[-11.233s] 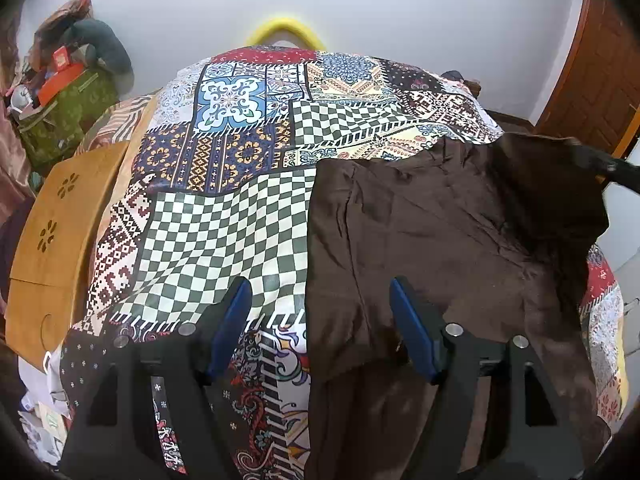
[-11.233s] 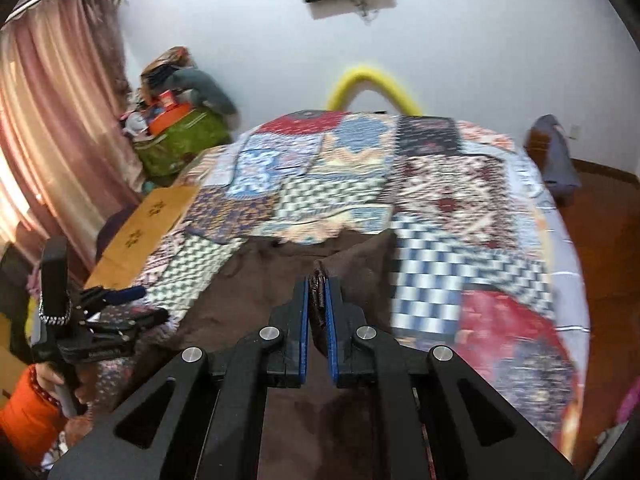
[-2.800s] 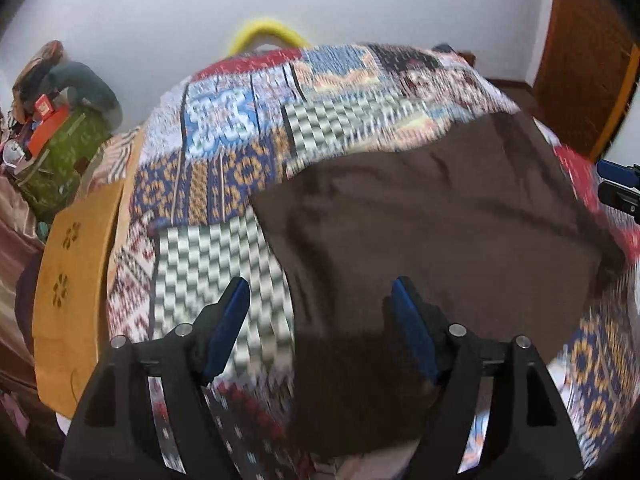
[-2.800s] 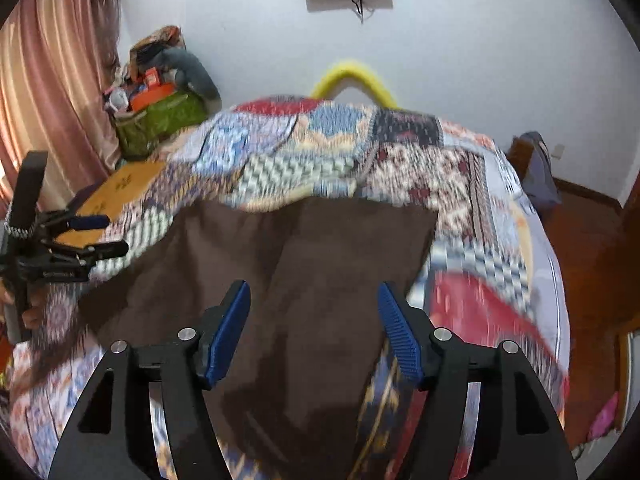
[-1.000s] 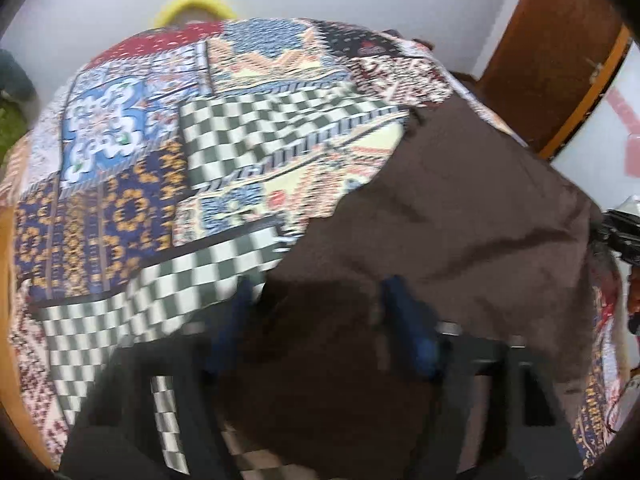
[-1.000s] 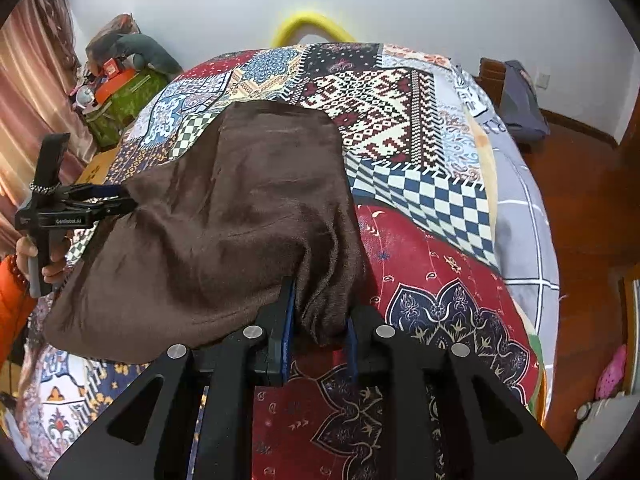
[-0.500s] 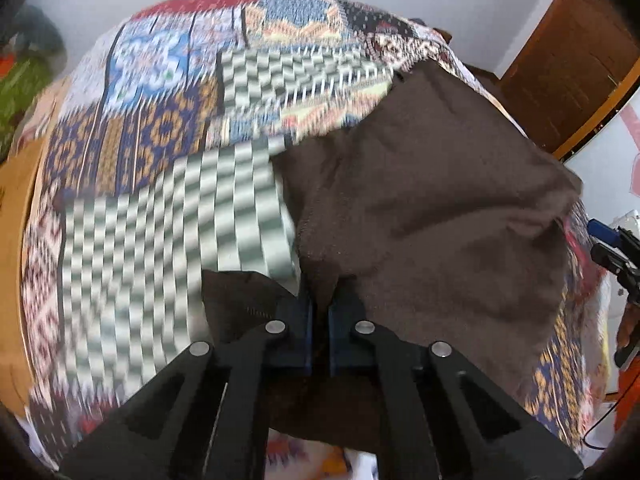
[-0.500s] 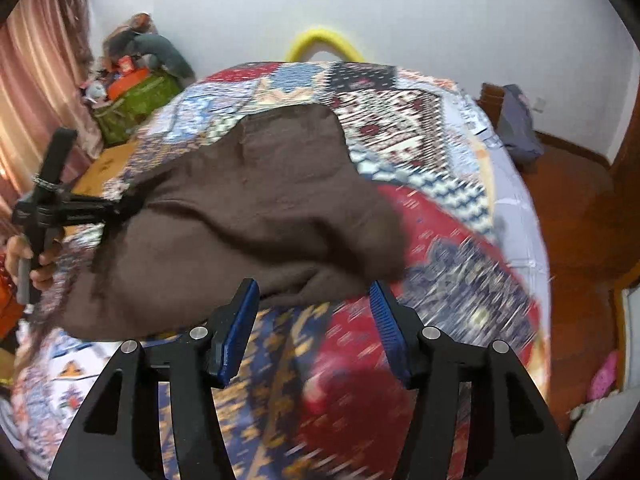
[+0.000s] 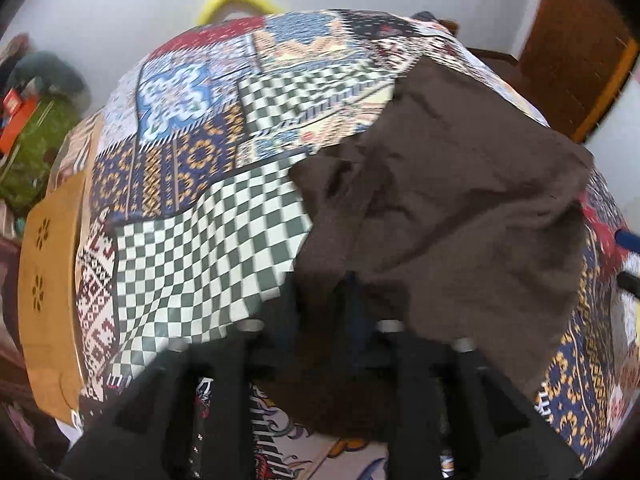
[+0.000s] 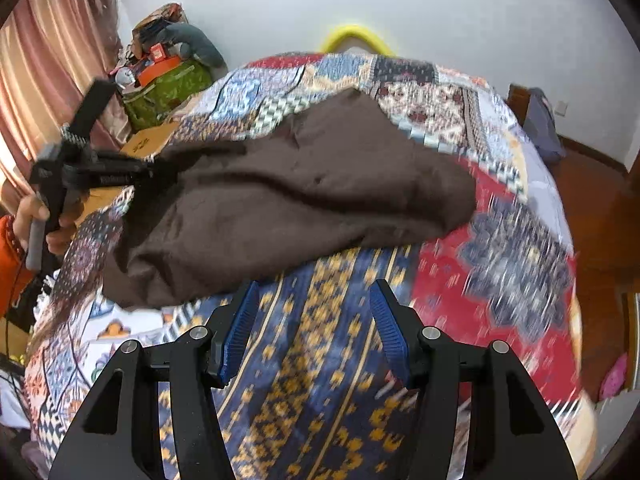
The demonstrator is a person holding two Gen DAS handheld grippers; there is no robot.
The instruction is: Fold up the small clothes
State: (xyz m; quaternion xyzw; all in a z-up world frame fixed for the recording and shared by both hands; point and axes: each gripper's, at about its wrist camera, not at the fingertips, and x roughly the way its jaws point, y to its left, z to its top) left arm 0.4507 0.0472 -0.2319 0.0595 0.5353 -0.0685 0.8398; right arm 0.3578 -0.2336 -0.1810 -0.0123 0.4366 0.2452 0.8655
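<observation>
1. The right tongs stand spread wide and hold nothing, hovering over the patchwork bedspread near the bed's right edge, just short of the garment.
2. The left tongs are blurred; they appear closed on the near hem of the brown garment.
3. The garment lies bunched and roughly doubled across the bed's near middle, one side lifted.
4. Judgement: one rough fold made; flattening and further folds are left.
</observation>
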